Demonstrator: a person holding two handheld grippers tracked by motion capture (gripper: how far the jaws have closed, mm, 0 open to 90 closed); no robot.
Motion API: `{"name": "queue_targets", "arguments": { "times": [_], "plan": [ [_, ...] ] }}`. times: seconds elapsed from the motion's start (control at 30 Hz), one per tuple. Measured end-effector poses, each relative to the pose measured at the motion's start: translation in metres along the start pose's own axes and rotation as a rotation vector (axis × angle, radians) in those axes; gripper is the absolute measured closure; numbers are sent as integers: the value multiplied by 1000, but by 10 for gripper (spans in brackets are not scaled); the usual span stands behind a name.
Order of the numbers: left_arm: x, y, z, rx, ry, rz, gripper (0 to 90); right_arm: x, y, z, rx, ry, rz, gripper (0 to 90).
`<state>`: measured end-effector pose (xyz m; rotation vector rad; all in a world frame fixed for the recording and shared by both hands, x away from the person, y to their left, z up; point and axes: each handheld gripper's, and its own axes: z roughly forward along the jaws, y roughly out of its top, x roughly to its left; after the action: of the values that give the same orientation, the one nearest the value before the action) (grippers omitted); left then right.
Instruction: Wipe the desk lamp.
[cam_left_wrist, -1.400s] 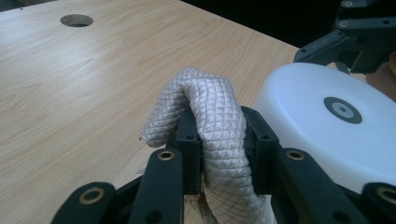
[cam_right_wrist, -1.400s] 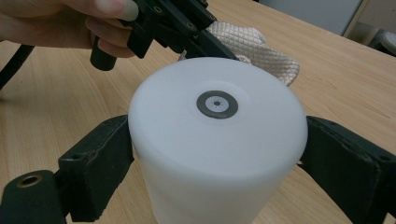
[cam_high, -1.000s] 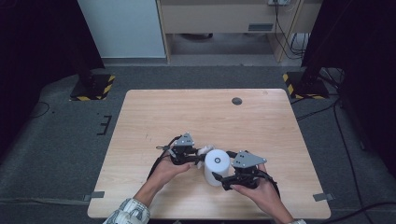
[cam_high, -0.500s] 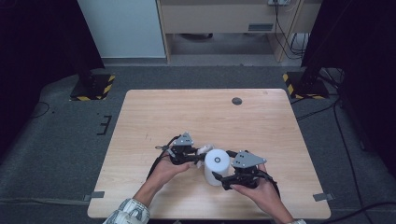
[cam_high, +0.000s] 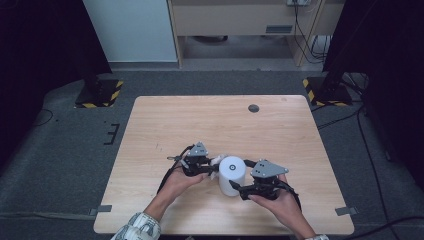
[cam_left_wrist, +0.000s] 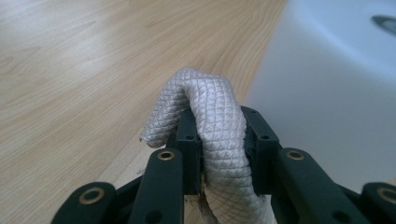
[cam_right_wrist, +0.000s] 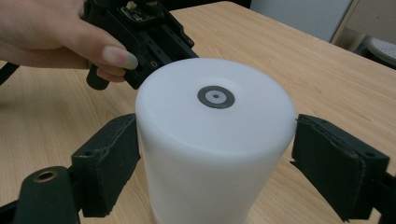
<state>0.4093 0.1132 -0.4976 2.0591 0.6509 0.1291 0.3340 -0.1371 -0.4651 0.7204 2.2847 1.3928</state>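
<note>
Our left gripper (cam_high: 212, 165) stays clamped on the woven cord (cam_left_wrist: 215, 116) beside the white cylinder (cam_high: 231, 175), which stands mid-table; our right gripper (cam_right_wrist: 215, 172) has just been closing around it, left pad touching, so we judge a steadying grip nearly made

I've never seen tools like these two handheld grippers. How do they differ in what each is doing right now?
The left gripper has its jaws shut tight on a thin, quilted silvery cord; the right gripper has its jaws spread wide around a white cylinder.
The left's pads press the cord; the right's jaws have just been closing, its left pad at the cylinder, its right pad a little off it.
Both are black, hand-held, and low over the wooden table.
</note>
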Motion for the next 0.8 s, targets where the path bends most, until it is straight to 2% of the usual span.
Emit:
{"name": "queue_targets", "arguments": {
  "times": [0.13,0.2,0.23,0.3,0.43,0.47,0.63,0.73,0.8],
  "plan": [
    [0,3,-1,-27,-6,-13,710,0,-1,6,19,10,18,108],
    [-2,8,-11,-57,-9,-3,710,0,0,8,24,10,18,103],
    [-2,8,-11,-57,-9,-3,710,0,0,8,24,10,18,103],
    [-2,9,-21,-74,-10,-6,710,0,-1,9,23,10,18,102],
    [-4,5,-23,-63,-12,-5,710,0,-1,9,24,9,15,102],
    [-5,2,-21,-49,-10,1,710,0,-1,10,21,12,18,99],
    [-3,1,-14,-38,-2,-4,709,0,0,14,19,13,20,82],
    [-2,-5,-3,9,11,3,709,1,1,20,10,13,26,65],
    [-4,-7,-1,22,13,10,709,1,2,21,3,13,28,56]
  ]
}}
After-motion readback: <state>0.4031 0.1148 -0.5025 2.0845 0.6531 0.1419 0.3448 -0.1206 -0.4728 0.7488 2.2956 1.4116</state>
